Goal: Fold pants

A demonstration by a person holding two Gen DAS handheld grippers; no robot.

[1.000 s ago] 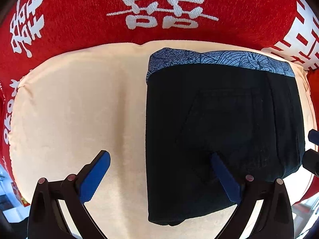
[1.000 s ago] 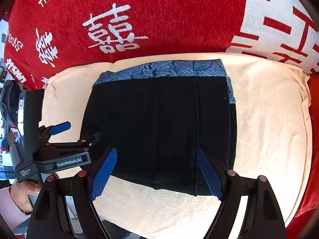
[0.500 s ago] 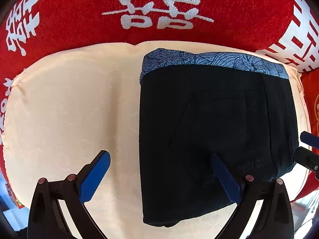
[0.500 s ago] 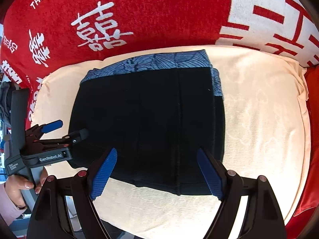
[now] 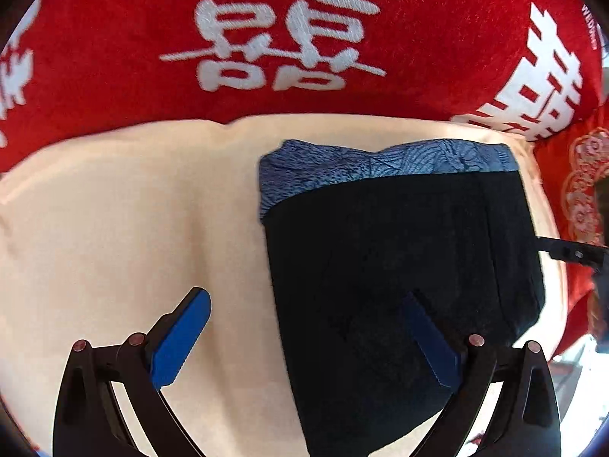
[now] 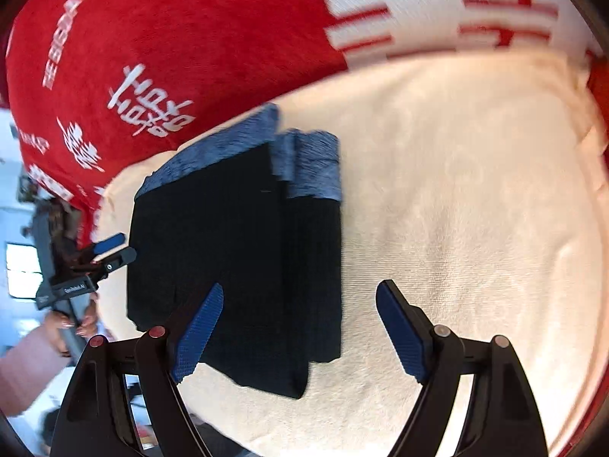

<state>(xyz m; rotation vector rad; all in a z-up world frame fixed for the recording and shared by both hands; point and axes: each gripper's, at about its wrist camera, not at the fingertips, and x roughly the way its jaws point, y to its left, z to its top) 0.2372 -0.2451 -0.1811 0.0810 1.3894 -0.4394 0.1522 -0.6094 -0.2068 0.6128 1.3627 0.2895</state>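
The black pants (image 5: 399, 266) lie folded into a compact rectangle on the cream cushion (image 5: 133, 228), with a blue patterned waistband (image 5: 380, 163) at the far edge. They also show in the right wrist view (image 6: 236, 251). My left gripper (image 5: 304, 339) is open and empty, hovering over the pants' left edge. My right gripper (image 6: 300, 331) is open and empty, above the pants' right edge. The left gripper also shows at the left of the right wrist view (image 6: 110, 251), beside the pants.
A red cover with white characters (image 5: 289, 38) rises behind the cushion. A red patterned fabric (image 5: 582, 190) lies at the right. The person's hand (image 6: 72, 320) holds the left gripper's handle. The cushion's front edge (image 6: 342, 438) drops off near me.
Both grippers stayed open and pulled away. The right wrist view swung right, so the pants shifted left in it. The left view drew in a little closer.
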